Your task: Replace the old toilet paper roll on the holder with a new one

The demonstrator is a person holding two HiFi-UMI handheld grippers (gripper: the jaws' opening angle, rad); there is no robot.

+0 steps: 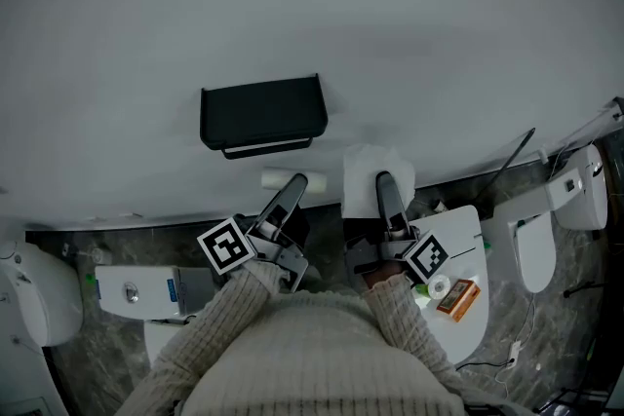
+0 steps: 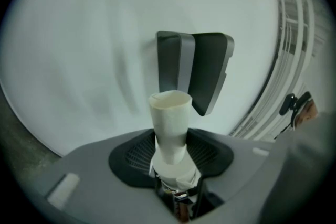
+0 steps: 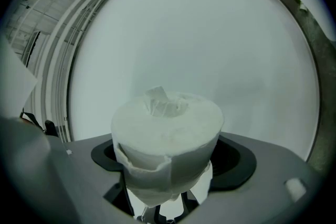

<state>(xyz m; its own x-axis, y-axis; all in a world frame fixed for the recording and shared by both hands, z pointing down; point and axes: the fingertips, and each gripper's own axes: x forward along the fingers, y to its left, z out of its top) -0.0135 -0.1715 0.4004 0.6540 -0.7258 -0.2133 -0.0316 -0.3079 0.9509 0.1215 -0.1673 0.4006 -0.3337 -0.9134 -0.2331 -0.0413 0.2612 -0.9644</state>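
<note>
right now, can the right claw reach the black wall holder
Probably yes: only wall lies between the right claw, shut on the toilet roll, and the holder; the left claw, holding a cardboard tube, sits below it.

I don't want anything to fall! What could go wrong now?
The left gripper pinches the empty tube only at its lower end, so it could tip out. The new roll in the right gripper has a loose torn flap that might snag on the black holder.

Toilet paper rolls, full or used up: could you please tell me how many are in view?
2. The bare cardboard tube is clamped in the left hand-held gripper, near the black holder; the full roll is in the right hand-held gripper. More could be hidden.
</note>
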